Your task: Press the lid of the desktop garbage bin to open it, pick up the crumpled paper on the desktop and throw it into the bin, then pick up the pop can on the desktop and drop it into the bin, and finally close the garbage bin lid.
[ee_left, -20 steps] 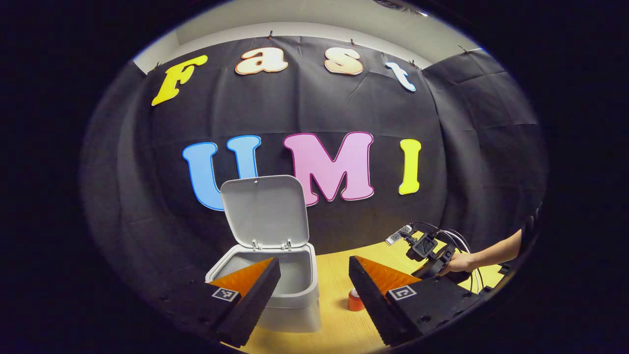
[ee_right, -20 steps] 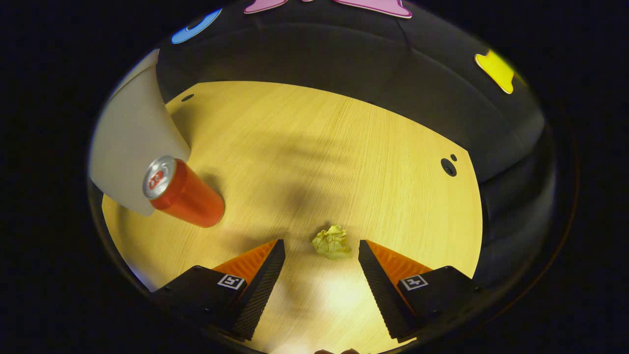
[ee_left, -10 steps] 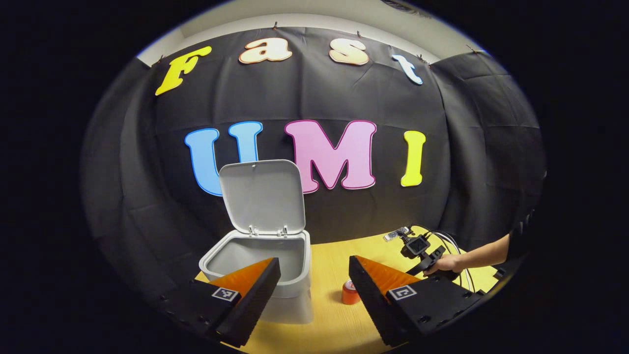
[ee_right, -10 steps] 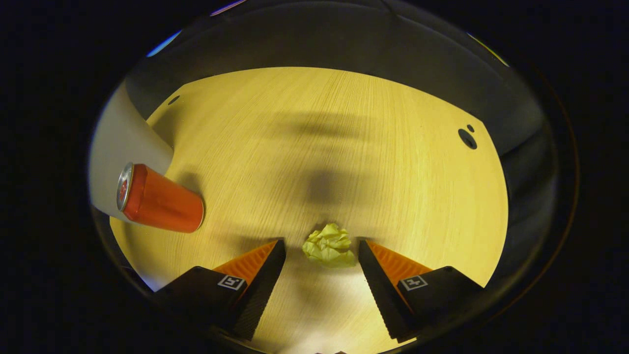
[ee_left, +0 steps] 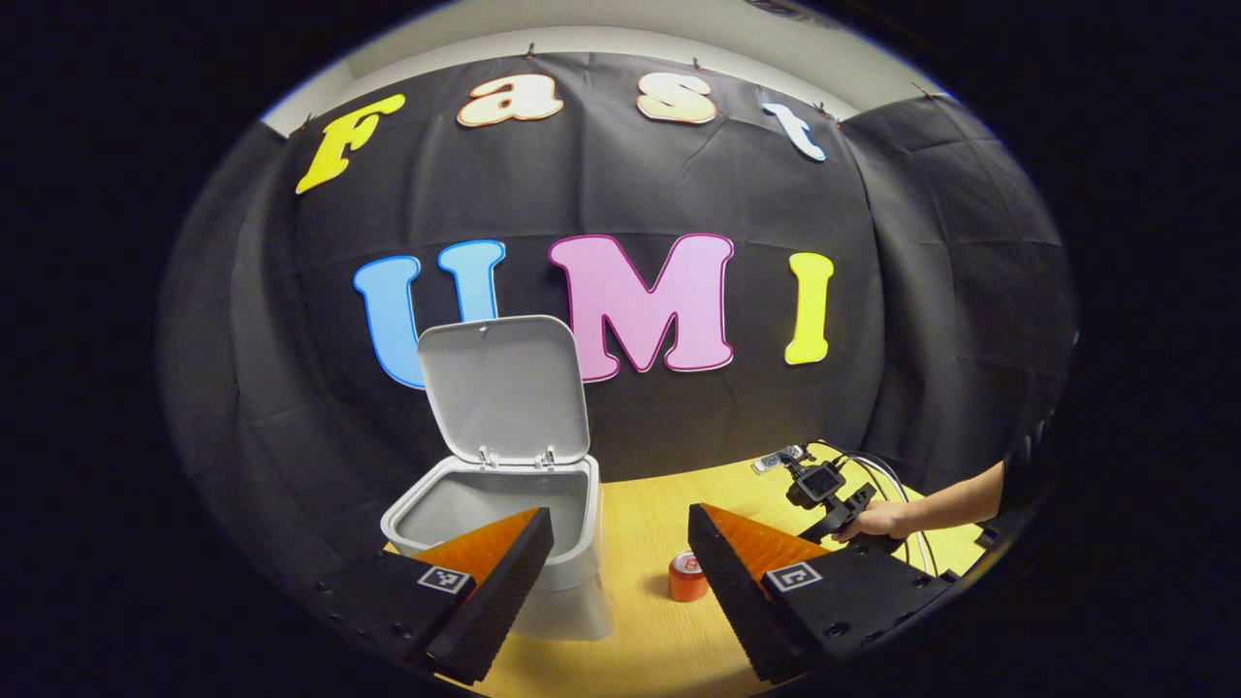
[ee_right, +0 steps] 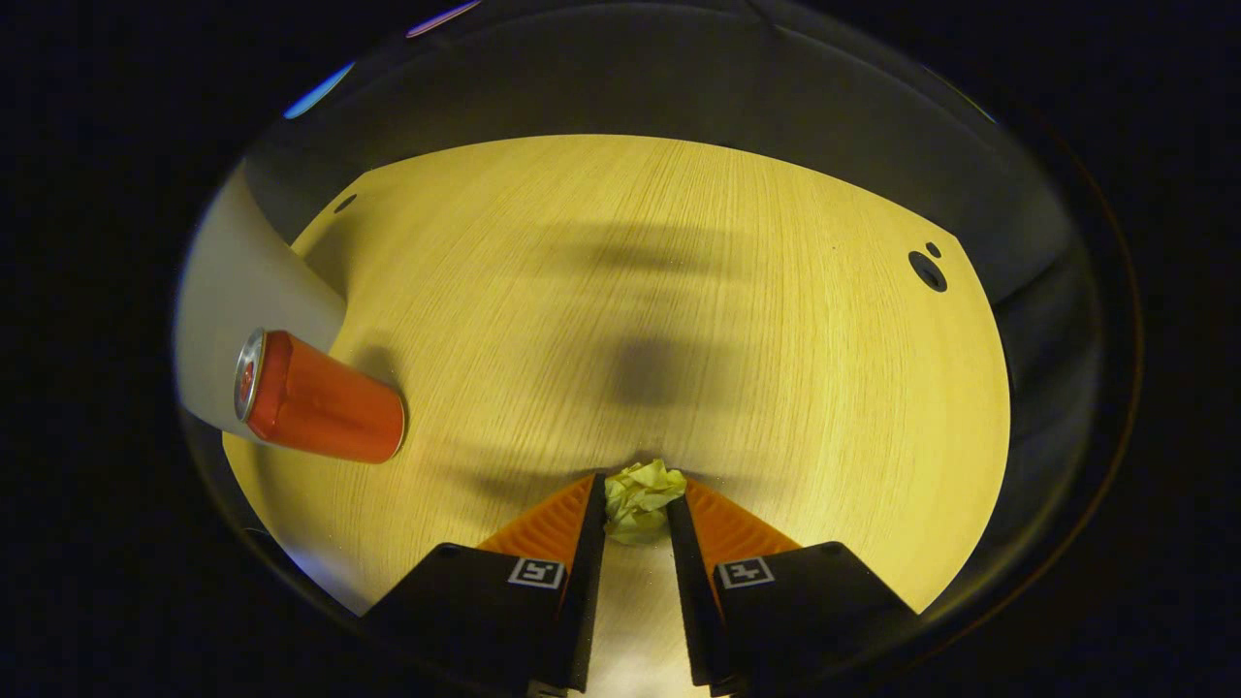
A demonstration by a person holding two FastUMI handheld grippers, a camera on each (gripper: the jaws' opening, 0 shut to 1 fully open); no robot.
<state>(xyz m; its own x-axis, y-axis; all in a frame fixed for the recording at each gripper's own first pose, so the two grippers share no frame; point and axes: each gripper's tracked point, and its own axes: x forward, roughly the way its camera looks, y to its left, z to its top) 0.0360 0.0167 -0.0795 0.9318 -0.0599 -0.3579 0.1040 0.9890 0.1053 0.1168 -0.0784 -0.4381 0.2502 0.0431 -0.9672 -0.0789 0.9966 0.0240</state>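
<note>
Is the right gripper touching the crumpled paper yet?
Touching. In the right gripper view, the right gripper has closed in on the crumpled paper, with both fingers pressed against its sides, no gap visible.

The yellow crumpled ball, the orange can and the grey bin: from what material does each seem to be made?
The yellow crumpled ball, pinched in the right claw, looks like matte paper, by its sharp creases. The orange can seems painted metal: its silver rim shines. The grey bin with its raised lid is probably smooth moulded plastic, with rounded corners and an even dull surface.
</note>
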